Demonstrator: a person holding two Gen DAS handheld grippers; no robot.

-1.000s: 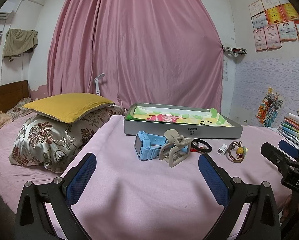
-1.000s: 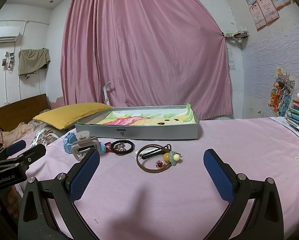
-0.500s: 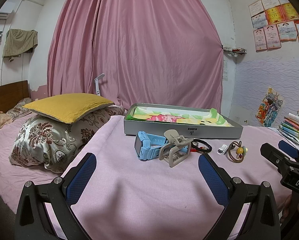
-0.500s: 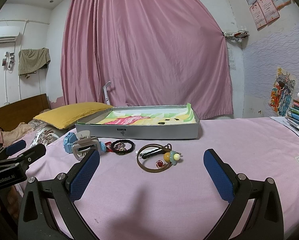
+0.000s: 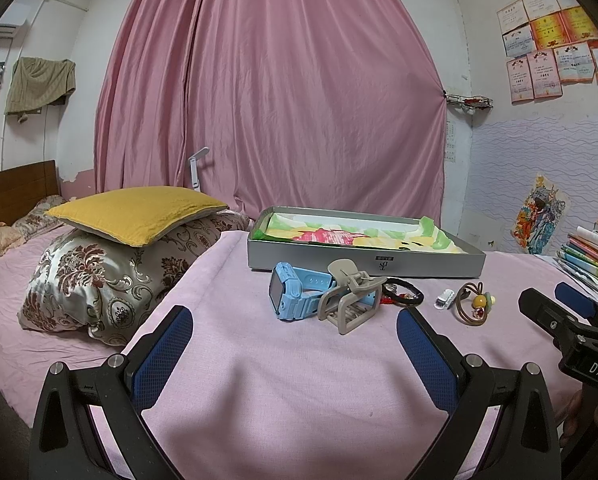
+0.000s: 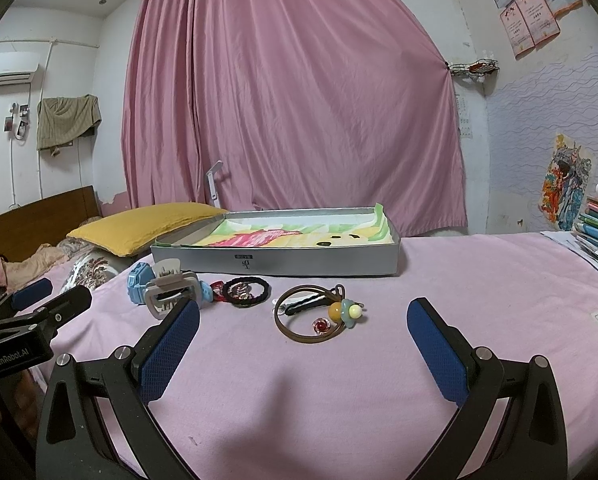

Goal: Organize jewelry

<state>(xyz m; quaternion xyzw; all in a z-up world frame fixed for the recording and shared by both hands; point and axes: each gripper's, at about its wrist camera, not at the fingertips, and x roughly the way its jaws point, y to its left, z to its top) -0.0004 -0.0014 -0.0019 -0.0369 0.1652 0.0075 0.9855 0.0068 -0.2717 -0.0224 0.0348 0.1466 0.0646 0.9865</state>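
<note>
Hovering low over the pink bed cover (image 6: 339,400), both tools sit short of the jewelry with nothing held. The left gripper (image 5: 295,344) has its blue pads wide apart, and so does the right gripper (image 6: 303,340).

Taking the grey tray (image 6: 319,266) as the landmark, every piece lies on the bed cover just in front of its near wall, none of them inside it. In front of the tray's left end stands the blue watch (image 5: 289,294), and a beige claw clip (image 5: 349,300) leans against its strap. Towards the tray's middle lies a black hair tie (image 6: 246,291), with something small and red beside it. Further right along the same wall lies a brown hoop (image 6: 311,318) carrying yellow and pale blue beads, with a dark hairpin (image 6: 307,304) across it and a small white clip (image 5: 444,299) just beside it.

The watch looks the heaviest and stiffest piece; its case or the thick strap next to it should give a firm hold. The claw clip is rigid but springy, best pinched across its body and not its teeth. The hair tie is soft and light, so a pinch anywhere on its loop will probably do. The hoop is thin and lies flat, likely to slip; the bead cluster looks the surest place to grip.
</note>
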